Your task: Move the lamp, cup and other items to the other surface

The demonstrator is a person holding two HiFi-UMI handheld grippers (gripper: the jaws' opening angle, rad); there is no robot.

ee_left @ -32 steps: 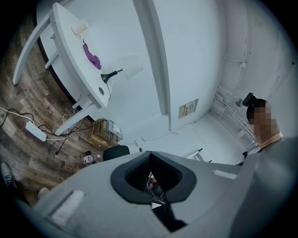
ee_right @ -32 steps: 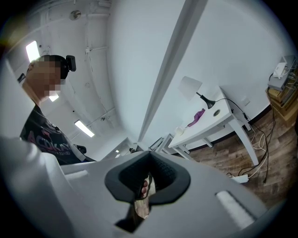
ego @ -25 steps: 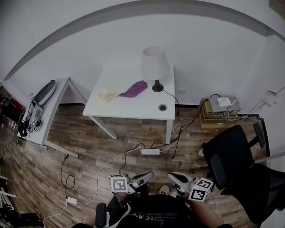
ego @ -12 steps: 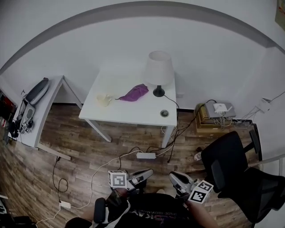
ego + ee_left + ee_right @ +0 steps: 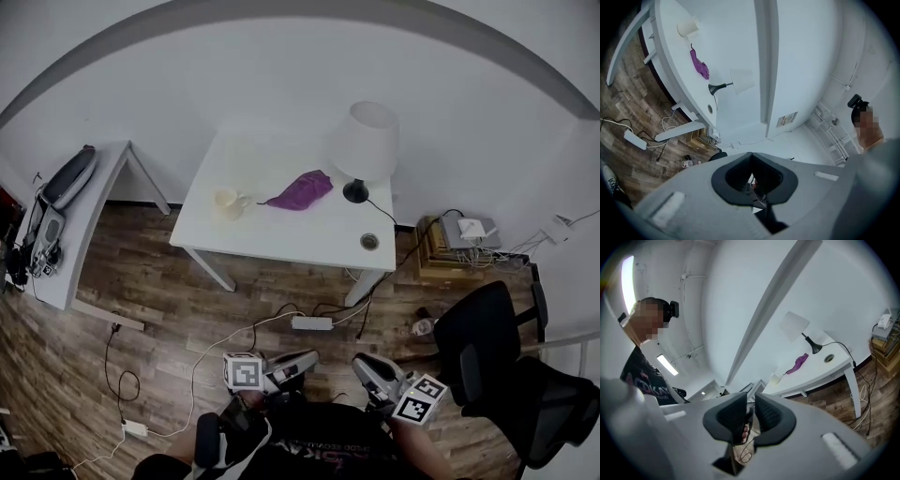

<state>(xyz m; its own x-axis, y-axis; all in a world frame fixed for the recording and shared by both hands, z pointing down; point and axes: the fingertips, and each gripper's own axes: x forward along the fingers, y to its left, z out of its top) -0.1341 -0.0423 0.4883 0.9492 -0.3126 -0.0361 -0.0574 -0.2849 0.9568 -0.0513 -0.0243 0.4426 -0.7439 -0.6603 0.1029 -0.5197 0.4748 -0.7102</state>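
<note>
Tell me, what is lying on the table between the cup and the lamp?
A crumpled purple cloth lies between the cup and the lamp, as the head view shows.

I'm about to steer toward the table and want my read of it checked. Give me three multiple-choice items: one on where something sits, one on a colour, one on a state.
1. In the head view, the cup on the table sits:
A) left of the cloth
B) right of the cloth
C) on top of the cloth

2. The cloth is:
A) green
B) white
C) purple

3. The lamp is:
A) lying on its side
B) standing upright
C) upside down

Answers:
1 A, the cup is nearest the table's left end, apart from the cloth.
2 C, it shows purple against the white top.
3 B, its dark base rests on the table with the shade above it.
</note>
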